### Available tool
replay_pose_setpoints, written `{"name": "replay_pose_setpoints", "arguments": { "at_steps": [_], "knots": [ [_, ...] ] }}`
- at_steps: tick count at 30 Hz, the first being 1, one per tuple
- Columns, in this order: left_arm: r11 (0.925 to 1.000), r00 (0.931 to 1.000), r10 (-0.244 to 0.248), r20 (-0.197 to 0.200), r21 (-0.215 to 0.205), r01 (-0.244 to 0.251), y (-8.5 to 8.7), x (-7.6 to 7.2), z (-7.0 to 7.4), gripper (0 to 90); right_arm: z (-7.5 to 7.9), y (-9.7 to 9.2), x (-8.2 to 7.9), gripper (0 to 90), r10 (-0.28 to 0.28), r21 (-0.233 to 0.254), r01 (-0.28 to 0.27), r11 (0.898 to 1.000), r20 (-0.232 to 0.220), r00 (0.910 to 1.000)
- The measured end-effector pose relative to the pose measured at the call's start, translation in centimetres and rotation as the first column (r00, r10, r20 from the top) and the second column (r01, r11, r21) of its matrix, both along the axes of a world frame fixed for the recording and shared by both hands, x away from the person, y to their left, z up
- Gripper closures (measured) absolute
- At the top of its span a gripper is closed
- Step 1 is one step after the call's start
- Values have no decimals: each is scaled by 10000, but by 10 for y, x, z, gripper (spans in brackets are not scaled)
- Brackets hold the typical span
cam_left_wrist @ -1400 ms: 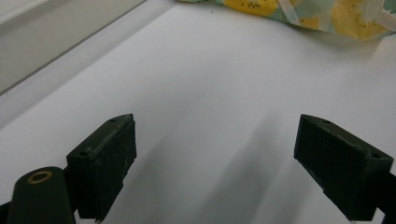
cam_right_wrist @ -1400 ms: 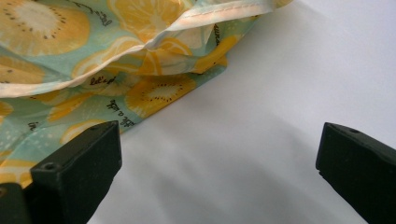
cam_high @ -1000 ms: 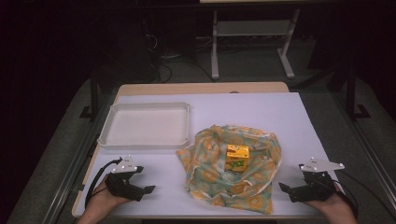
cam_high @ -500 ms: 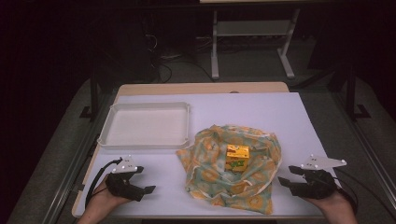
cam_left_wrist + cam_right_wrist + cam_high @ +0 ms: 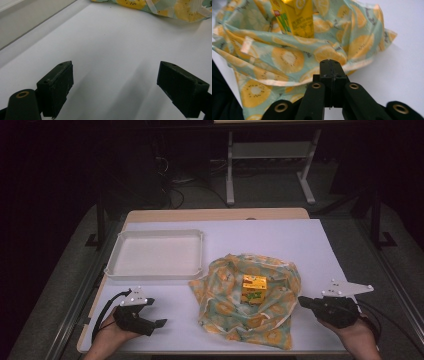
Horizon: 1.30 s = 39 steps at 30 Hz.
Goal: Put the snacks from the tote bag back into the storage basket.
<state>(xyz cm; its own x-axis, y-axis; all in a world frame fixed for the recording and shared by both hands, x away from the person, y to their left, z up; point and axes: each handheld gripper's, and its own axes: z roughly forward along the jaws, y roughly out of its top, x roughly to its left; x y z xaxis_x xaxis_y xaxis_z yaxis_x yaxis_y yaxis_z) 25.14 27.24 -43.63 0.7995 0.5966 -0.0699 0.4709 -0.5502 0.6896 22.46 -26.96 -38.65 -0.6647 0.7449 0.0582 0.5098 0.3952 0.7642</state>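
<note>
A cloth [image 5: 225,285] printed with orange slices lies crumpled on the white table, and a small yellow juice carton [image 5: 254,289] stands on it. My right gripper [image 5: 301,301] hovers at the cloth's right edge. Its jaws have just been closing and now meet, shut. In the right gripper view my right gripper [image 5: 329,61] has its tip against the hem of the cloth [image 5: 287,57], with no fabric visible between the pads; the carton [image 5: 297,17] stands behind. My left gripper [image 5: 156,312] rests open at the front left, and in its own view my left gripper [image 5: 115,85] holds nothing, with the cloth [image 5: 150,5] far off.
A shallow white tray [image 5: 155,234] sits at the back left of the table. Bare white tabletop [image 5: 280,240] stretches behind the cloth. Beyond the table's far edge stands a metal frame [image 5: 270,150] on a dark floor.
My right gripper has risen a little off the table and its jaws have come together. The left gripper, cloth and carton have not moved.
</note>
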Motion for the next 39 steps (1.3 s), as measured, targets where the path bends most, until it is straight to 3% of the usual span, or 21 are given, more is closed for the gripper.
{"name": "replay_pose_setpoints", "arguments": {
  "at_steps": [21,39],
  "knots": [
    [9998,9999,-159,-50,72,159,-1,-1,0,137,10,34,26,893,1036,-142,-1030,9946,443,9936],
    [9997,9998,-210,12,146,210,-3,-1,0,137,5,56,48,893,1454,-119,-1451,9894,311,9889]
  ]
}}
